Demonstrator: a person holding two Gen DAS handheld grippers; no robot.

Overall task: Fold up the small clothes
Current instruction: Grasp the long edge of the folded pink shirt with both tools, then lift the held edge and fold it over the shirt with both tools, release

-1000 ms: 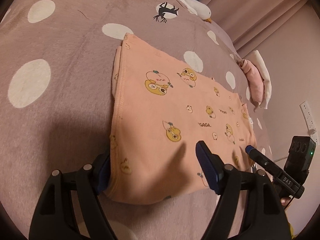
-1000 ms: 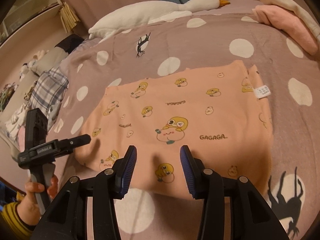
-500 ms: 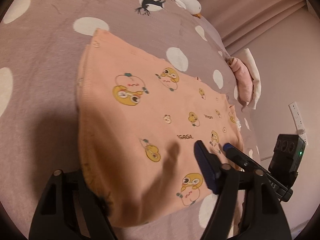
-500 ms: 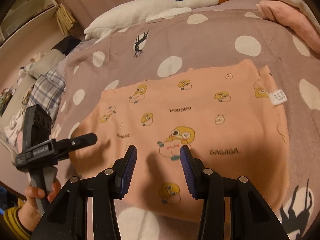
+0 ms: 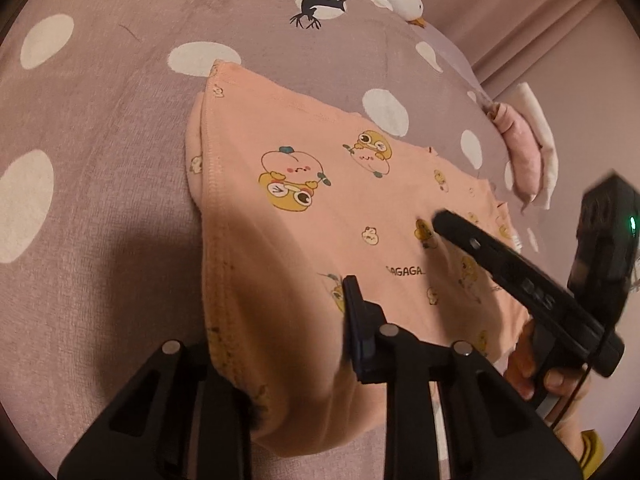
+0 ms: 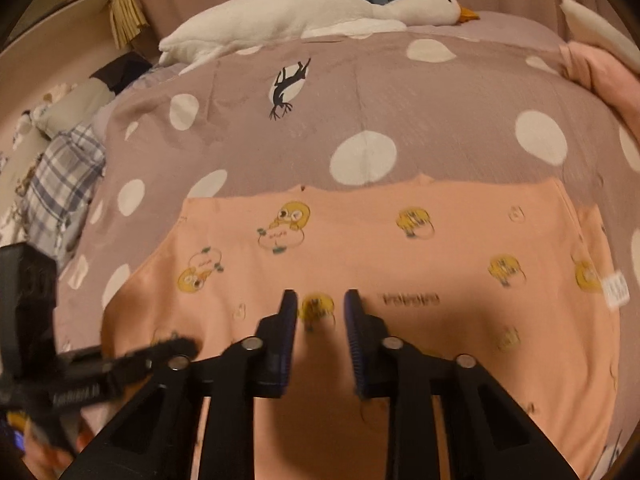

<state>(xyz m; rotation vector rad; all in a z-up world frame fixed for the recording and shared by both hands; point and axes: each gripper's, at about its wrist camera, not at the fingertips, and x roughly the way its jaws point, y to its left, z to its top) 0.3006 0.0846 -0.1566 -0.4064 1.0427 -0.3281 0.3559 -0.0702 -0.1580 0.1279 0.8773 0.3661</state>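
Two handheld grippers are closing on the near hem of a peach, duck-printed baby garment [image 5: 320, 208] lying flat on a mauve polka-dot blanket [image 5: 100, 128], its near edge drooping over the front of the bed. The left gripper [image 5: 280, 344] is narrowing its jaws with a fat roll of the hem bunched between them; whether the pads are pressing yet is hard to tell, since the left finger is buried under cloth. The right gripper [image 6: 320, 320] is also narrowing, but its blue pads are hovering above the fabric with only a printed duck showing in the gap, no cloth pinched. The likely trouble: the right jaws may be shutting on air or on the top layer alone, so a lift would be peeling the layers apart and skewing the fold; the left grip, taking a thick wad, may be dragging the whole garment along the blanket instead of turning the edge over. Both grippers are pointing steeply downward over the near edge, side by side, the right one blurred and angled across the garment's middle, a hand [image 5: 536, 372] wrapped round its handle. A plush goose [image 6: 304, 20] is lying well beyond.
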